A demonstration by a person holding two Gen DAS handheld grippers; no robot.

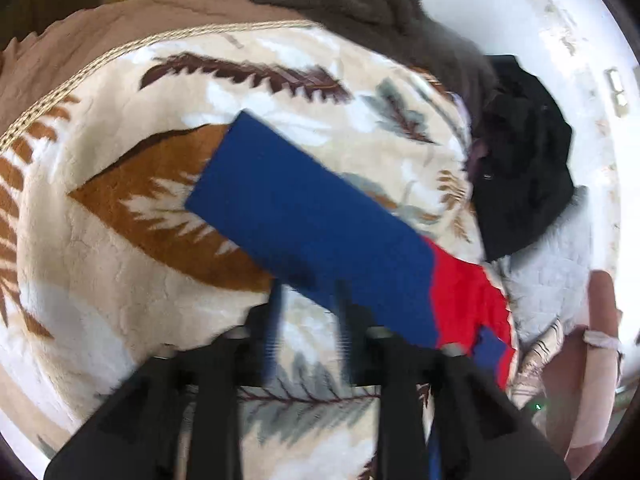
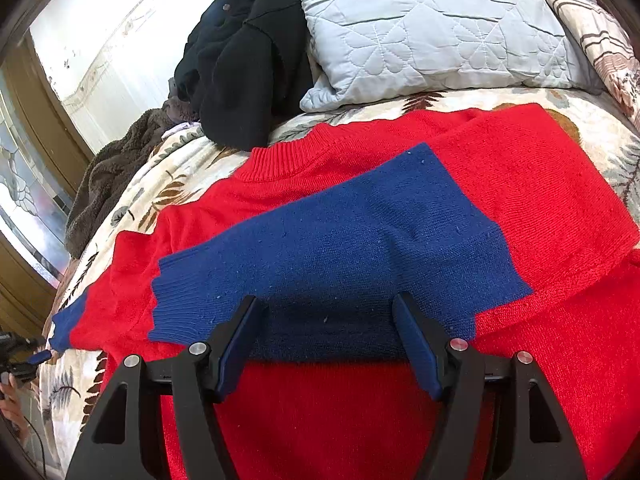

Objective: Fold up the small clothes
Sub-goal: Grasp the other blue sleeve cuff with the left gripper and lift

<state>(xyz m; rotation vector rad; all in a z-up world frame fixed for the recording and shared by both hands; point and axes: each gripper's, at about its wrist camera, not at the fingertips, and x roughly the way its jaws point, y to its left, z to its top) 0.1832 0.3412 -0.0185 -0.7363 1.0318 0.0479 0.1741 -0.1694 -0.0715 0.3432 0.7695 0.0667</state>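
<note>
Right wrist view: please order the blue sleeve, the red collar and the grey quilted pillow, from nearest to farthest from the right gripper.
1. Blue sleeve: directly under the right gripper.
2. Red collar: beyond the sleeve, slightly left.
3. Grey quilted pillow: farthest, upper right.

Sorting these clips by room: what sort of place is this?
Most likely a bedroom: the red and blue sweater lies on a bed covered by a leaf-print fleece blanket, with a quilted grey pillow at its head.

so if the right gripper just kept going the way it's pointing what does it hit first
Most likely the blue sleeve folded across the red sweater. The right gripper points straight at it with open jaws, nothing in between. How close it already is, the right wrist view does not show.
</note>
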